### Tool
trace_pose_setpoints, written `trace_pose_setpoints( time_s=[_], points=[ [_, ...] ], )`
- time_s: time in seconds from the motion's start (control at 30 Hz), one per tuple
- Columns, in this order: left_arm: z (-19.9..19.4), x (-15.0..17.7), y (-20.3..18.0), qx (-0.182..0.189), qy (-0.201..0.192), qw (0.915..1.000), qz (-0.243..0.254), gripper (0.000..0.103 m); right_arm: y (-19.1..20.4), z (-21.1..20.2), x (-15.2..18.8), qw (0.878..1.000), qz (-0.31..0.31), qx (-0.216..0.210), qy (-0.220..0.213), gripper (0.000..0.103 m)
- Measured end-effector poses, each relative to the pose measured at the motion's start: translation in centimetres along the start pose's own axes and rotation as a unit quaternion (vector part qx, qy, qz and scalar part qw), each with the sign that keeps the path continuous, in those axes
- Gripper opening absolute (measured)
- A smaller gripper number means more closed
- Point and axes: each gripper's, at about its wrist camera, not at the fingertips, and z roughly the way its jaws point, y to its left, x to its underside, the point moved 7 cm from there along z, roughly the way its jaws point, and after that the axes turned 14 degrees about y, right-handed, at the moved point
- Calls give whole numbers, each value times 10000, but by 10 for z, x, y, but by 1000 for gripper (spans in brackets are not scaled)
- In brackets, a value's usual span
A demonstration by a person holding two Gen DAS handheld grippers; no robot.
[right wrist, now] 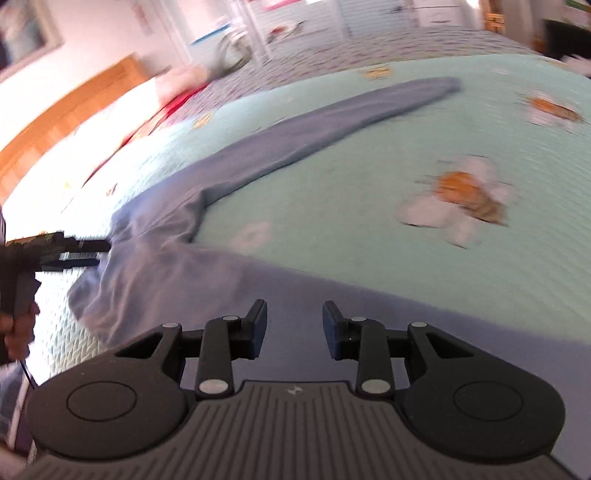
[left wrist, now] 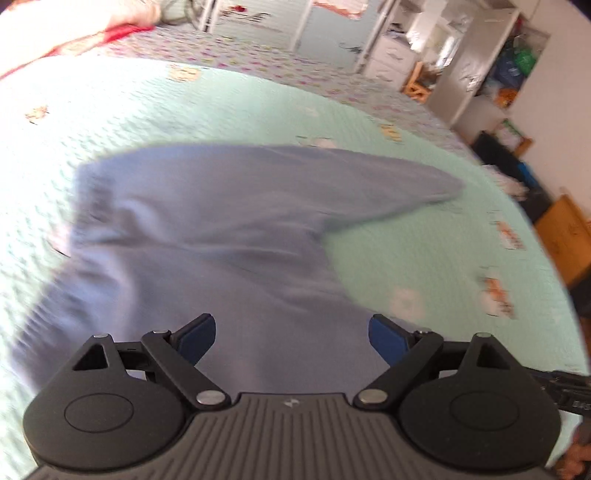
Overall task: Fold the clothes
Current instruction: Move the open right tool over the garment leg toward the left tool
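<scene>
showing sleeve (right wrist: 351, 114) tip, right view only

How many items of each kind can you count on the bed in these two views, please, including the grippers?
Blue garments: 1, the blue garment spread on the green bedspread.
Bedspreads: 1.
Grippers: 2, the left gripper and the right gripper, both with jaws apart over the cloth.
Pink and red bedding at the far edge: 1 heap, too blurred to split.
Total: 5
</scene>
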Motion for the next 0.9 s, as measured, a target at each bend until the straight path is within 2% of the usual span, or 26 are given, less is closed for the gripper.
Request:
trace_pose_setpoints(
  time_s=[0.07, 0.17, 0.2, 0.27, 0.33, 0.4, 0.43, 0.5, 0.53, 0.63, 0.7, 0.77, 0.83, 0.87, 0.9],
  points=[
    [13, -3, 14, -222, 132, 9997, -41, 93, 24, 20, -15, 9995, -281, 73, 118, 34],
    [44, 8, 26, -283, 498, 9983, -142, 93, 61, 41, -31, 9975, -663, 194, 148, 34],
    [50, 12, 23, -344, 492, 9982, -33, 93, 70, 46, -36, 9971, -748, 30, 141, 34],
    [61, 19, 17, -466, 479, 9976, 186, 103, 80, 60, -39, 9956, -771, -475, 226, 34],
    [64, 19, 15, -508, 470, 9974, 192, 103, 73, 82, -34, 9946, -579, -629, 583, 34],
    [63, 17, 14, -524, 461, 9975, 129, 103, 58, 98, -25, 9952, -490, -352, 770, 13],
    [61, 15, 15, -462, 433, 9980, 54, 101, 59, 93, -26, 9954, -511, -376, 717, 7],
    [48, 8, 20, -271, 266, 9992, -82, 95, 63, 82, -28, 9957, -554, -424, 609, 8],
    [40, 4, 23, -187, 173, 9996, -135, 94, 65, 77, -29, 9958, -575, -449, 555, 14],
    [13, -12, 31, -45, -183, 9995, -242, 94, 72, 61, -33, 9957, -639, -543, 401, 18],
    [-3, -30, 41, -18, -422, 9987, -268, 94, 81, 59, -39, 9927, -683, -899, 420, 18],
    [-12, -49, 53, -175, -573, 9978, -275, 94, 86, 69, -43, 9891, -760, -1127, 563, 18],
    [-16, -70, 68, -404, -685, 9965, -263, 94, 82, 101, -41, 9855, -862, -1017, 1050, 19],
    [-16, -82, 78, -502, -722, 9958, -260, 94, 80, 114, -40, 9832, -891, -979, 1259, 5],
    [-15, -93, 87, -607, -735, 9951, -254, 94, 78, 113, -43, 9832, -795, -1050, 1264, 0]
  ],
)
